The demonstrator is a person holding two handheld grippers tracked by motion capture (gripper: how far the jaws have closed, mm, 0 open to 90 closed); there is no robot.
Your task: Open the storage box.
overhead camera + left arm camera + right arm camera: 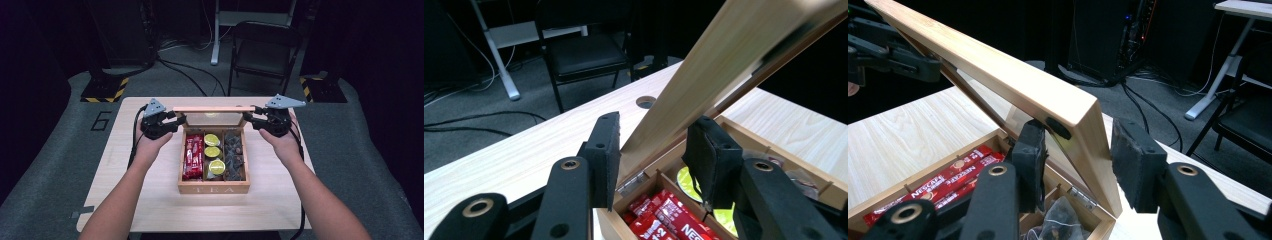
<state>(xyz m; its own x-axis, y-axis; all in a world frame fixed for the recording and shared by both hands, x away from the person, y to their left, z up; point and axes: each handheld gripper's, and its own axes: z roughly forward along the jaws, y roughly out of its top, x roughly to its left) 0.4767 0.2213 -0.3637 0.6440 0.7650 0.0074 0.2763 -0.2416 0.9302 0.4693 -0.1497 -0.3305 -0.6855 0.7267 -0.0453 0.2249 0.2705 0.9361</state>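
A wooden tea box (213,188) stands mid-table with its glass-paned lid (213,109) raised and leaning back. Inside lie red Nescafe sachets (193,156), yellow-green capsules (213,151) and dark wrapped bags (233,152). My left gripper (180,120) straddles the lid's left end and is open; the lid (724,60) runs between its pads (606,145). My right gripper (248,119) straddles the lid's right end and is open too. In the right gripper view the lid corner (1083,120) sits between the jaws, with a gap to the outer pad (1130,165).
The light wooden table (150,200) has bare surface left, right and in front of the box. A cable hole (646,102) sits near its far edge. Behind it stand a black folding chair (262,47), a white desk leg (216,35) and floor cables (185,72).
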